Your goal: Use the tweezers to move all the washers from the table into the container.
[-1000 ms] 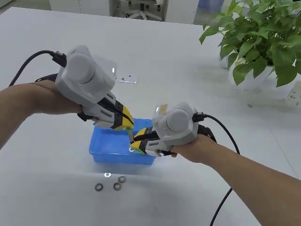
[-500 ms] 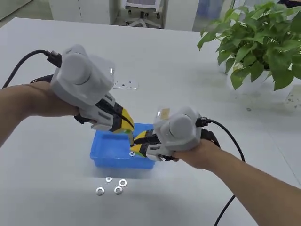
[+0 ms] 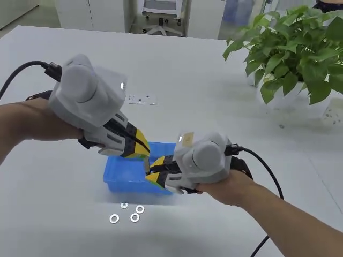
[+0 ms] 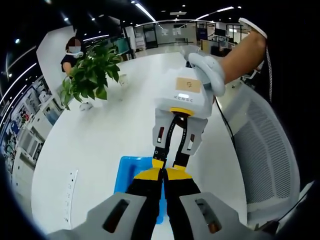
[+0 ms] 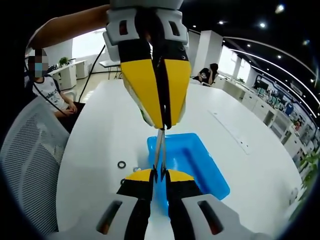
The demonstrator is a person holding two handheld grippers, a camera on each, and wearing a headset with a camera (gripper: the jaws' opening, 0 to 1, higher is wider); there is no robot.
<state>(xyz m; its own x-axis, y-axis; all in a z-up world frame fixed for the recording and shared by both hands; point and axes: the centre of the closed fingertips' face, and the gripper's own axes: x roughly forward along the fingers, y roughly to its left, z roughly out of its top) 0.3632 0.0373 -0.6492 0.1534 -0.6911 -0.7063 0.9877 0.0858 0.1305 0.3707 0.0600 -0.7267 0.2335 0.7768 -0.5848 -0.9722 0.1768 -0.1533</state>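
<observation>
In the right gripper view, thin metal tweezers [image 5: 159, 150] run from the left gripper [image 5: 162, 124] above down into my right gripper [image 5: 159, 176]. Both pairs of jaws are shut on them. In the head view the left gripper [image 3: 140, 151] and right gripper [image 3: 151, 174] meet tip to tip over the front right part of the blue container [image 3: 120, 180]. Several small metal washers [image 3: 134, 217] lie on the white table just in front of the container. Some washers [image 5: 121, 164] also lie left of the container [image 5: 192, 162] in the right gripper view.
A potted green plant [image 3: 292, 48] stands at the back right of the white table [image 3: 53, 214]. A small flat strip [image 3: 140, 99] lies behind the container. Cables trail from both grippers. An office chair [image 3: 161, 13] stands past the table's far edge.
The head camera has shifted a little. Both grippers stay tip to tip over the container, slightly nearer its front wall. The washers have not moved.
</observation>
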